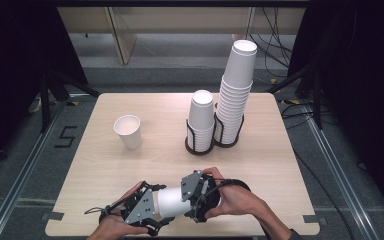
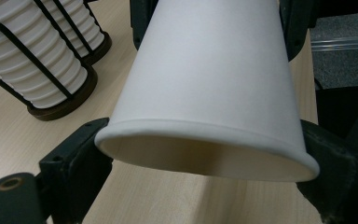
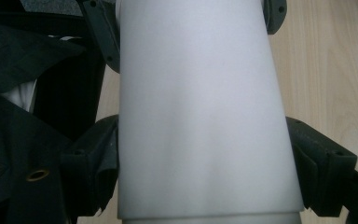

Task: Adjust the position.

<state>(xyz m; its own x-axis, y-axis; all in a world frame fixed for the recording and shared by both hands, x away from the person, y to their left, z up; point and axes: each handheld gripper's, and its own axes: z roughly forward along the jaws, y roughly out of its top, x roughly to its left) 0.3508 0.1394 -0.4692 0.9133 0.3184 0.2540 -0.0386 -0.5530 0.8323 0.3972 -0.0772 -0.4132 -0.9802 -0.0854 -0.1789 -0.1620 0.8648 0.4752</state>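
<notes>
**Both grippers clamp one white paper cup at the near table edge**

A plain white paper cup (image 1: 170, 201) lies on its side, held level just above the near edge of the pale wooden table (image 1: 105, 165), between the person's two hands. The left gripper (image 1: 152, 212) pinches it near the wide rim: in the left gripper view its black jaws press against either side of the rolled lip, and the open mouth of the cup (image 2: 205, 158) faces the camera. The right gripper (image 1: 192, 195) grips the same cup at the narrower end; in the right gripper view its jaws sit tight against both flanks of the cup wall (image 3: 200, 116). The two grippers face each other along the cup, almost touching.

No brand, logo or print shows on the cup; its surface is bare white.

Farther back on the table, a single upright white paper cup (image 1: 128, 131) stands alone to the left. To the right of centre are two round black wire cup holders (image 1: 200, 145) just beside each other, each with a stack of upturned white paper cups: a short stack (image 1: 201, 117) and a tall stack (image 1: 235, 90) behind it to the right.

The only readable mark is a black figure "5" (image 1: 66, 136) on the grey floor left of the table.
</notes>
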